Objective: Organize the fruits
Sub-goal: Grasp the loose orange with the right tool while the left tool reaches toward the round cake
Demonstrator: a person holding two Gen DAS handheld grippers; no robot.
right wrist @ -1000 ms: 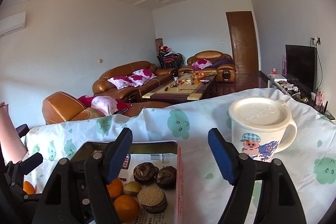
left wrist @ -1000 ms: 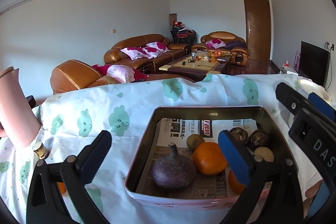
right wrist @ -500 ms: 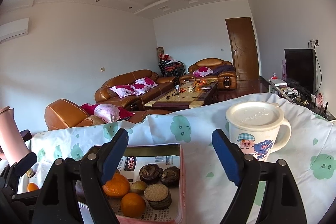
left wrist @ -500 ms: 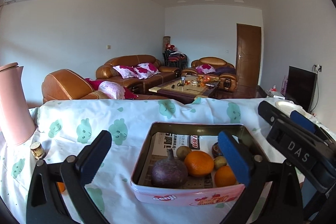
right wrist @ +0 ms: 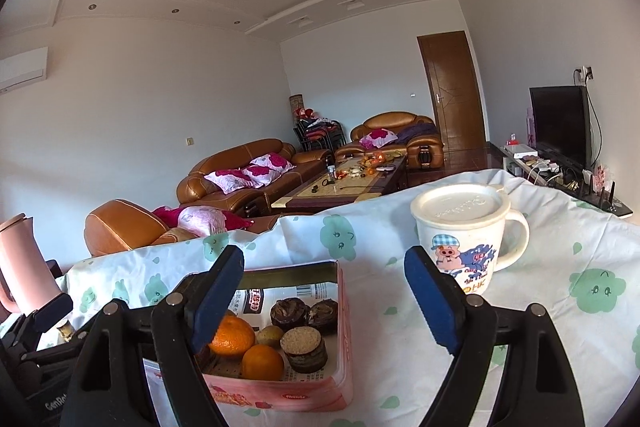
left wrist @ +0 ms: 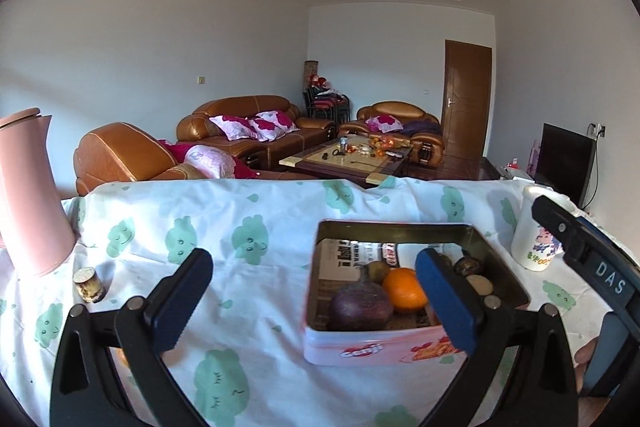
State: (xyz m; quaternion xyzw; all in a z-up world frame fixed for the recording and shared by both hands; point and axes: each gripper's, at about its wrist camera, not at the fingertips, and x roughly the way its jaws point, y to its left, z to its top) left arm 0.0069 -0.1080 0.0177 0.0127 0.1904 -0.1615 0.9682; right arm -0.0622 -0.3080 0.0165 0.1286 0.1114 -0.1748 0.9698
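Observation:
A pink tin box (left wrist: 372, 349) lined with newspaper stands on the table and also shows in the right wrist view (right wrist: 344, 311). It holds a dark purple fruit (left wrist: 360, 307), an orange (left wrist: 404, 289), a second orange (right wrist: 262, 363), a small brown kiwi (right wrist: 270, 335) and round dark cakes (right wrist: 306, 345). My left gripper (left wrist: 316, 301) is open and empty, in front of the box and left of its middle. My right gripper (right wrist: 324, 297) is open and empty, above the box's right side. Another orange (left wrist: 121, 357) lies half hidden behind my left gripper's finger.
A pink jug (left wrist: 30, 195) stands at the far left with a small brown cork-topped jar (left wrist: 89, 285) beside it. A lidded white cartoon mug (right wrist: 464, 239) stands right of the box. A white cloth with green prints (left wrist: 224, 227) covers the table; sofas lie beyond.
Both grippers have drawn back and risen from the box, so it looks smaller and farther off. The left view has shifted left, putting the box to the right. Both stay open.

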